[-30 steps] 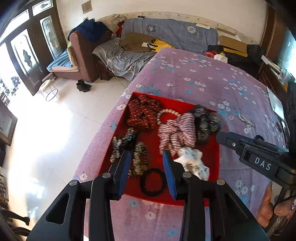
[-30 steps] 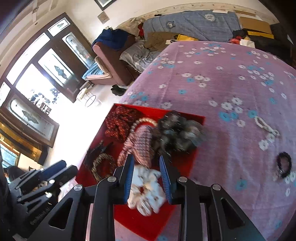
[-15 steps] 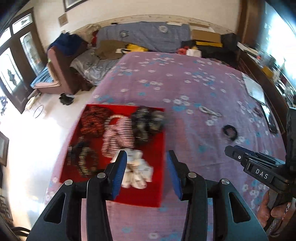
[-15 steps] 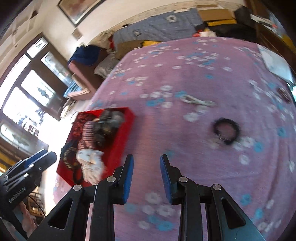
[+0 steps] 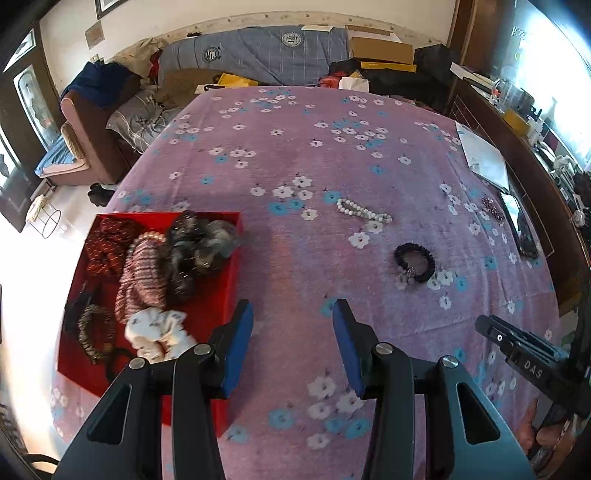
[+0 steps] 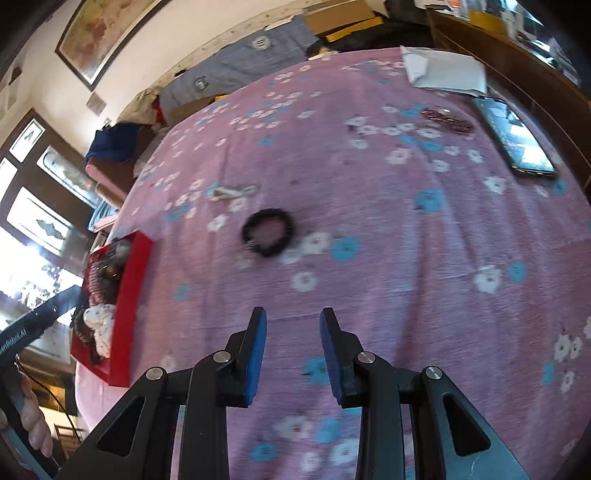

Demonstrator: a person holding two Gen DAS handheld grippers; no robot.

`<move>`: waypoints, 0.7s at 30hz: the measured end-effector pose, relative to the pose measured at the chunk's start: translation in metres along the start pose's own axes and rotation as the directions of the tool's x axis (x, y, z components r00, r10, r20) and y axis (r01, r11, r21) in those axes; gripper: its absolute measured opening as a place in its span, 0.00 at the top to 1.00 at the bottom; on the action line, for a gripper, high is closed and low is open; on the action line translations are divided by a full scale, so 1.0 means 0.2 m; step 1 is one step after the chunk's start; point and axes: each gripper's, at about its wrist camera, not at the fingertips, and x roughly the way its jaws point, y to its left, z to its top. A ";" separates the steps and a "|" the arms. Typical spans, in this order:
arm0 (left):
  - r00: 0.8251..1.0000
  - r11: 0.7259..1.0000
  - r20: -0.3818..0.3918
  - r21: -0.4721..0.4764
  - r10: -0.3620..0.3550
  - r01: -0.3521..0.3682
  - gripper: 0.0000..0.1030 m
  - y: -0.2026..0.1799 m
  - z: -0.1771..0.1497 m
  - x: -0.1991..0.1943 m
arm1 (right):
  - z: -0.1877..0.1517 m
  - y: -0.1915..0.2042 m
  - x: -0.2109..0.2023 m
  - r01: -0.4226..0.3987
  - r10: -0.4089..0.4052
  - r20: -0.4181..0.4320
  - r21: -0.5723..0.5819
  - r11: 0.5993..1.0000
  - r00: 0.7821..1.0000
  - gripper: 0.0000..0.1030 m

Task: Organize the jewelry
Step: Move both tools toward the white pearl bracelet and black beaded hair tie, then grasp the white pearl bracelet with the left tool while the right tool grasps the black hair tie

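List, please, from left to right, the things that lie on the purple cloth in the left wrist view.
red tray → white bead bracelet → black bracelet → white paper → dark red bead bracelet → phone.

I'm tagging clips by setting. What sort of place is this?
Probably a lived-in home room: a sofa heaped with clothes, a floral cloth over the work surface, and a framed picture on the wall.

Two downward-tilted wrist views above one shared floral bedspread.
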 end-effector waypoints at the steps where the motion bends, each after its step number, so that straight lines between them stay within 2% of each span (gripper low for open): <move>1: 1.000 1.000 -0.004 -0.004 -0.001 0.001 0.58 -0.01 0.02 0.02 | 0.01 -0.02 0.00 0.002 -0.002 0.001 0.001 1.000 1.000 0.69; 9: 0.999 0.999 -0.039 -0.032 -0.022 0.021 0.58 -0.08 0.11 0.20 | 0.08 -0.05 0.07 0.005 -0.004 0.013 -0.053 0.999 1.000 0.69; 15: 0.996 0.996 -0.058 -0.053 -0.071 0.068 0.58 -0.14 0.21 0.38 | 0.16 -0.07 0.11 0.014 -0.011 0.029 -0.089 0.996 1.000 0.69; 18: 0.994 0.996 -0.060 -0.014 -0.088 0.087 0.58 -0.22 0.25 0.46 | 0.20 -0.06 0.15 0.010 -0.007 0.027 -0.099 0.995 1.000 0.69; 21: 0.997 0.997 -0.054 0.053 -0.048 0.051 0.58 -0.28 0.30 0.55 | 0.24 -0.04 0.18 0.005 -0.002 0.027 -0.111 0.994 1.000 0.69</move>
